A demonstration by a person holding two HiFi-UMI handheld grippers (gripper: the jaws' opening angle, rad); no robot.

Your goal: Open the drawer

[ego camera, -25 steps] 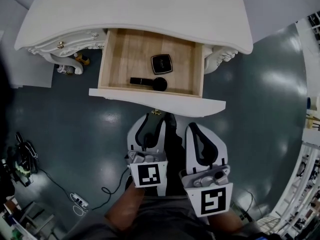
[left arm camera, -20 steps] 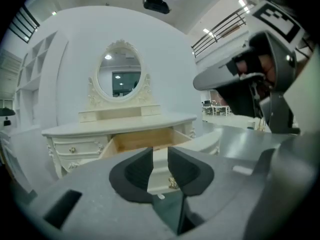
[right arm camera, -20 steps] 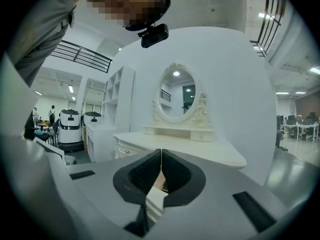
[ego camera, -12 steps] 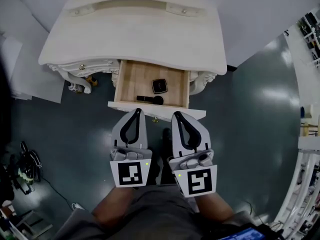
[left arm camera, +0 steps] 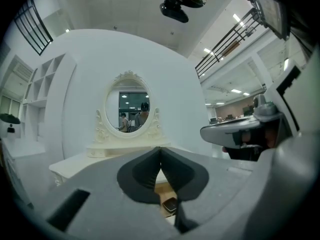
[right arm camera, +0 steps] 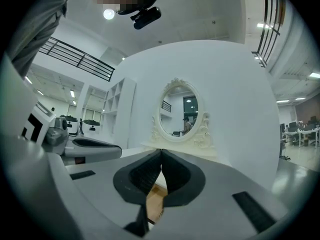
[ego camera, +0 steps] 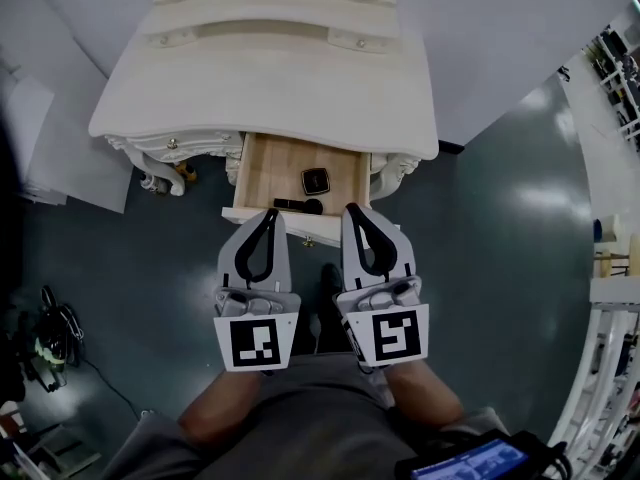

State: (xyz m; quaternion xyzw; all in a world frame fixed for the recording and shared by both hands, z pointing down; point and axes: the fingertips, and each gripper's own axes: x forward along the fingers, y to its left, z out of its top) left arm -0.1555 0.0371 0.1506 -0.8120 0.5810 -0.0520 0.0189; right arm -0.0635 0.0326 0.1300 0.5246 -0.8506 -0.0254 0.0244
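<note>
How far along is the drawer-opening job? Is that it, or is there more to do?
Done: the drawer of the white dressing table stands pulled out, showing a black compact and a black stick-shaped item inside. In hand: nothing; the left gripper and right gripper both have jaws together and empty, held up clear of it. Left: seemingly nothing.

Head view overhead; gripper views level toward mirror (left arm camera: 127,109) (all share table (ego camera: 270,88)).

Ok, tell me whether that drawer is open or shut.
Open. The drawer juts out from under the tabletop, its wooden floor exposed, with a black compact lying inside.
</note>
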